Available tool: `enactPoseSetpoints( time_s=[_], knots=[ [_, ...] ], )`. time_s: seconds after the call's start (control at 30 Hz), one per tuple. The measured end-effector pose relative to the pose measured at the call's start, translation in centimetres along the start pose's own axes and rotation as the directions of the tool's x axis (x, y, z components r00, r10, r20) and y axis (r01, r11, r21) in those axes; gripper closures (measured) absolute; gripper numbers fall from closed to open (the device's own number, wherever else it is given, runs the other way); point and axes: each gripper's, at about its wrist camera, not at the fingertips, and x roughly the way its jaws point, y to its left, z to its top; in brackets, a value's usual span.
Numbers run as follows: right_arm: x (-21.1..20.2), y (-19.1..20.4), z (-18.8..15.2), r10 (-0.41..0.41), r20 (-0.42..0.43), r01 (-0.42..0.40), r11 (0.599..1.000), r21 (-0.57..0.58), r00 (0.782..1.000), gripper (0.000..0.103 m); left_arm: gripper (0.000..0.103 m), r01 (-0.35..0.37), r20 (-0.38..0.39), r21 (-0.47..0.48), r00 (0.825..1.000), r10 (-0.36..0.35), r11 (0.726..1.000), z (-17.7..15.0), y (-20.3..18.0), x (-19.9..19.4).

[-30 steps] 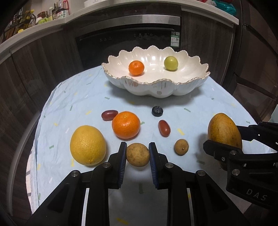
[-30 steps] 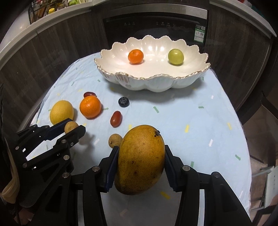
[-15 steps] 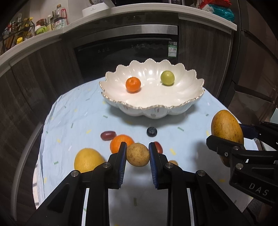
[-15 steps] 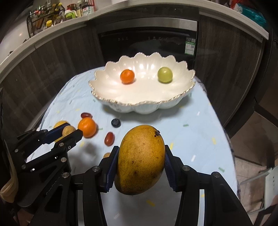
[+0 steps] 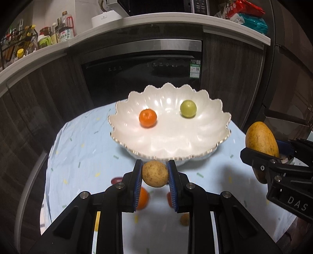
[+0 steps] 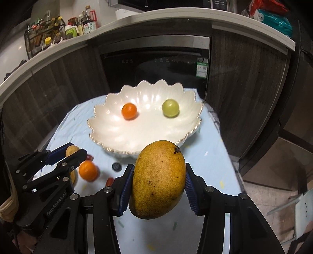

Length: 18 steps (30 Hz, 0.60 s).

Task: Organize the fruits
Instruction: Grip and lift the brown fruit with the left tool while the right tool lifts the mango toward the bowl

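Note:
My left gripper [image 5: 155, 173] is shut on a small round brown fruit [image 5: 155, 173], held above the table just before the near rim of the white scalloped bowl [image 5: 168, 154]. My right gripper [image 6: 157, 182] is shut on a large yellow mango [image 6: 158, 181], lifted in front of the bowl [image 6: 109, 134]. In the bowl lie a small orange [image 5: 147, 118] and a green round fruit [image 5: 188, 108]. On the blue cloth below stay an orange [image 6: 88, 171], a dark blueberry [image 6: 116, 166], red oval fruits [image 6: 109, 181] and another small brown fruit [image 5: 184, 219].
The round table under a pale blue cloth [image 6: 213, 156] stands before a dark oven and wood cabinets [image 5: 230, 64]. A curved white counter [image 5: 176, 18] above carries bottles and packets. A white chair [image 6: 301, 205] is at the right on the floor.
Both grippers rose and came toward the bowl with their fruits held. The loose fruits on the cloth slid down in both views and the bowl looks nearer and more central.

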Motion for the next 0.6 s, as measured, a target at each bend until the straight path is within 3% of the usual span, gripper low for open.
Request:
enactPoseSetpoints(
  time_s=[0.6],
  knots=[
    [2.1, -2.3, 5.5, -0.021, 0.064, 0.019, 0.999, 0.03, 0.998, 0.053, 0.077, -0.033, 0.029, -0.036, 0.999, 0.034, 0.999, 5.6, 1.5, 2.7]
  ],
)
